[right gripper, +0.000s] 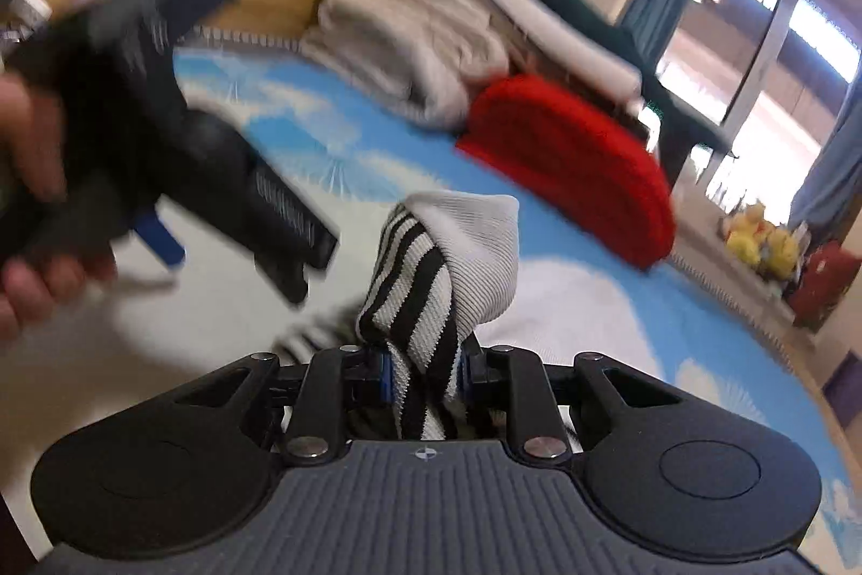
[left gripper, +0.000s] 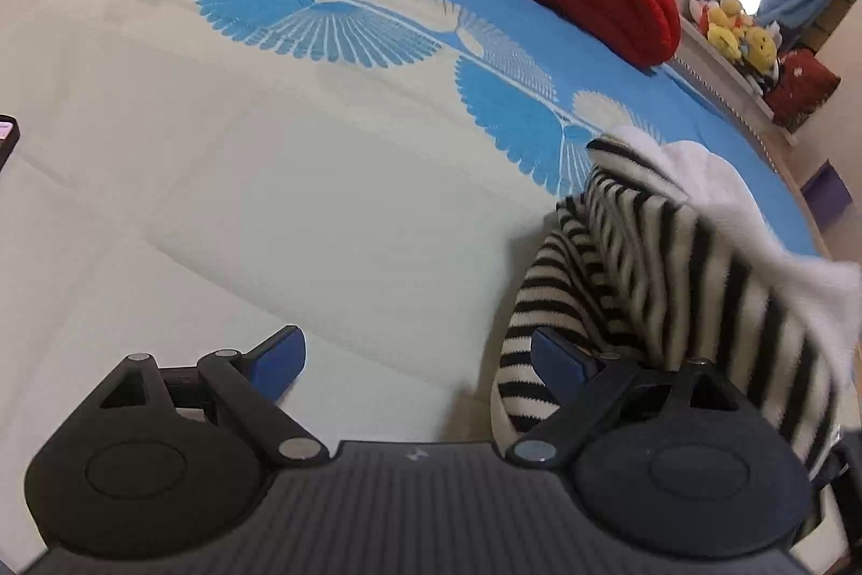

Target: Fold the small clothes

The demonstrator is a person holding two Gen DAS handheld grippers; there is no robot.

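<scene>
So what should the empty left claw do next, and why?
Probably move the left gripper right and close on the striped garment. Its jaws stand open and empty beside the cloth, while the right gripper alone pinches a bunched part of it above the bed. A second hold would let it be spread for folding.

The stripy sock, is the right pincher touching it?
Touching. In the right wrist view, the right gripper is shut on the striped sock; the fabric is pinched between both blue pads.
</scene>
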